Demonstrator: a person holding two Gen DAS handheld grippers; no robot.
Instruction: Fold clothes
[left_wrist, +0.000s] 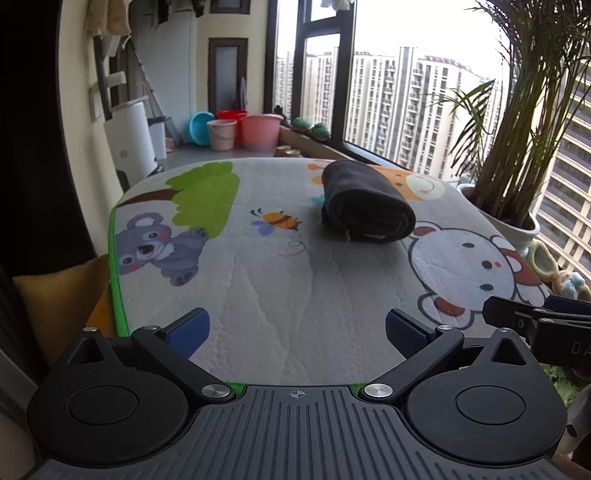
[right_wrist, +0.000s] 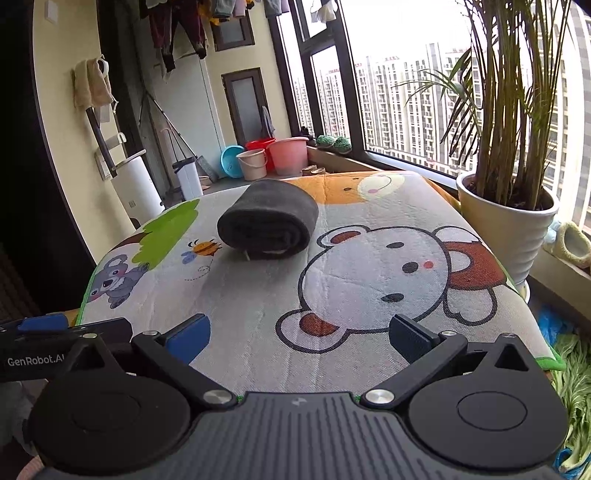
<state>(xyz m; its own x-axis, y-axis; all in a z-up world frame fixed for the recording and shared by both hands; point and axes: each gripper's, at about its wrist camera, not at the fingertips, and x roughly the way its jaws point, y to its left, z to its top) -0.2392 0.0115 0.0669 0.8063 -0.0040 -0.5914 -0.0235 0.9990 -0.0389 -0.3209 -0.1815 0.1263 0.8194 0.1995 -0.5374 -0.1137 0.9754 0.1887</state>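
A dark grey garment (left_wrist: 365, 201), folded into a thick roll, lies on the cartoon-printed mat (left_wrist: 258, 280) covering the desk, in the upper centre of both frames, beside the printed bee (left_wrist: 275, 220). The left gripper (left_wrist: 297, 332) hovers at the near edge of the mat, its blue-padded fingers (left_wrist: 188, 330) spread apart and holding nothing. The right gripper (right_wrist: 299, 334) does likewise, open over the white bear print (right_wrist: 376, 273). What may be a drawstring pokes from the roll's near end. A potted palm (right_wrist: 506, 218) stands at right.
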